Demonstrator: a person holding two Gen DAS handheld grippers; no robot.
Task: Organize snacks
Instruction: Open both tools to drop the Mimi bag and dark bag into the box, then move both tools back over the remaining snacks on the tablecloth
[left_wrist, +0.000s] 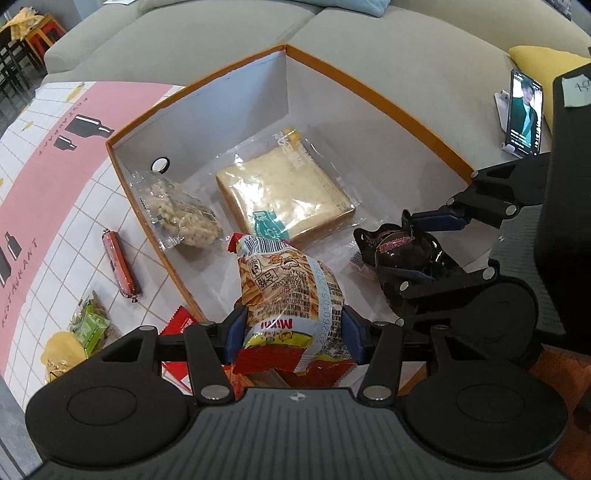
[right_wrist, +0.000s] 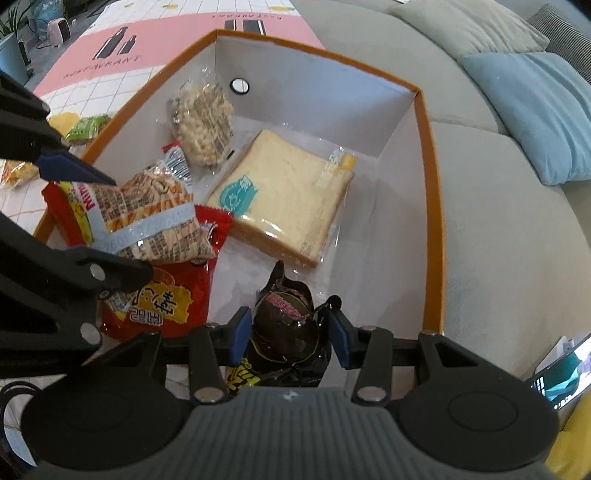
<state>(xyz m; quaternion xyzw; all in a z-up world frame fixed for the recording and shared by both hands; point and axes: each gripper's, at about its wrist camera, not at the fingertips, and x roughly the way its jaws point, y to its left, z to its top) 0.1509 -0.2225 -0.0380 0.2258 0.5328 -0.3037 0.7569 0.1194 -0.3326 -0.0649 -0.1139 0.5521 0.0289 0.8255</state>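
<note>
An orange-rimmed white box (left_wrist: 369, 88) (right_wrist: 428, 184) stands on the sofa beside the table. My left gripper (left_wrist: 293, 332) (right_wrist: 129, 229) is shut on a bag of snack sticks (left_wrist: 291, 288) (right_wrist: 155, 218), held over the box's near corner above a red snack bag (right_wrist: 162, 306). My right gripper (right_wrist: 290, 336) (left_wrist: 406, 251) is shut on a dark shiny wrapped snack (right_wrist: 284, 314) (left_wrist: 402, 247), low inside the box above a black-and-yellow packet (right_wrist: 243, 376). Wrapped sliced bread (left_wrist: 284, 195) (right_wrist: 280, 199) and a puffed-snack bag (left_wrist: 181, 214) (right_wrist: 203, 122) lie on the box floor.
On the pink-and-white tablecloth (left_wrist: 55, 177) outside the box lie a red sausage (left_wrist: 120, 266), a green packet (left_wrist: 90, 325) and a yellow packet (left_wrist: 61, 350). A phone (left_wrist: 524, 114) stands propped on the grey sofa (left_wrist: 406, 48). Cushions (right_wrist: 535, 110) rest behind.
</note>
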